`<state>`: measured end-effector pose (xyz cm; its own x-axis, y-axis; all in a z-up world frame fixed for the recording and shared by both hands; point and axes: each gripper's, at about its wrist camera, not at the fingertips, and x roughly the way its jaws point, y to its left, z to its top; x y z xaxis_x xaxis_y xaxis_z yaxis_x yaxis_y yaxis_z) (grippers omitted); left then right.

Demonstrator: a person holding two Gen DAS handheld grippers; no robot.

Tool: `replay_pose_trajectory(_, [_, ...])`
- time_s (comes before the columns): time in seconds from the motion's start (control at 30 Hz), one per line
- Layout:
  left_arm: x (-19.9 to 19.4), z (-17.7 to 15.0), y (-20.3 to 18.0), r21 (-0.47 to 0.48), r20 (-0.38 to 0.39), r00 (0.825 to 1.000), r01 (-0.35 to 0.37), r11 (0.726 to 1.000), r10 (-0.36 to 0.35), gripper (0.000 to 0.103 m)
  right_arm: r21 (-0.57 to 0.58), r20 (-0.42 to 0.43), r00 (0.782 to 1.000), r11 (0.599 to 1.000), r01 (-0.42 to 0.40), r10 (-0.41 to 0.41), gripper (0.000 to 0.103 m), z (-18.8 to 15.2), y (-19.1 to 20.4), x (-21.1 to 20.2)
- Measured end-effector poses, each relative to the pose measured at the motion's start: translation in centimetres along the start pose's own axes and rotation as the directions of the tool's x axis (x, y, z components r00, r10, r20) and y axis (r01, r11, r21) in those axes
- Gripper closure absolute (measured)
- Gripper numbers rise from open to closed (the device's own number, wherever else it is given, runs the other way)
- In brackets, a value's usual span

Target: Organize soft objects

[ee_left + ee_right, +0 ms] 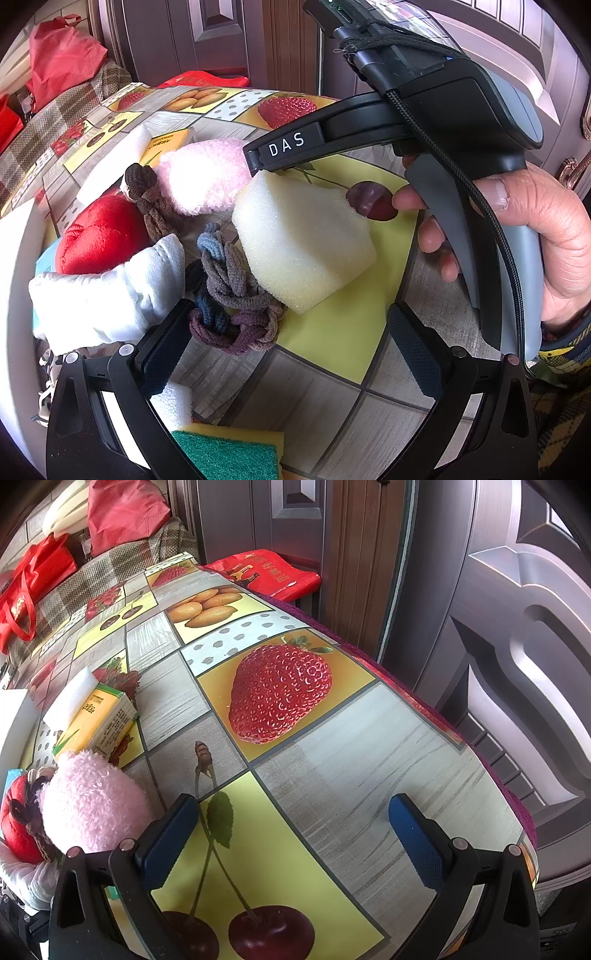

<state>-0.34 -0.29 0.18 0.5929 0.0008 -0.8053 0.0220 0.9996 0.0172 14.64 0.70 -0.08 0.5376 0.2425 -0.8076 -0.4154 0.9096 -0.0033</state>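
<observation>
Both grippers' fingers spread, left (284, 343) and right (295, 842); right fingertip touches the pale yellow foam sponge block (303, 243) beside the pink fluffy plush (203, 173).

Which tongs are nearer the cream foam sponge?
Right. The right tongs sit at the top edge of the cream foam sponge, apparently touching it, empty. The left tongs are open, short of it, over the tangle of hair ties.

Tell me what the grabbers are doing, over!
Left gripper open, empty. Right gripper open, empty, beside cream sponge. Hair ties crowd the sponge.
</observation>
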Motion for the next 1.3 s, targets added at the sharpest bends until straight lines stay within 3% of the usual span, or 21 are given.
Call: replay_pose_trajectory(1.3, [0.05, 0.05, -0.03, 0.0, 0.0, 1.0, 0.0, 1.0, 0.0, 0.001, -0.004, 0.001, 1.0, 1.0, -0.006, 0.006, 0.0, 0.01, 0.05, 0.08])
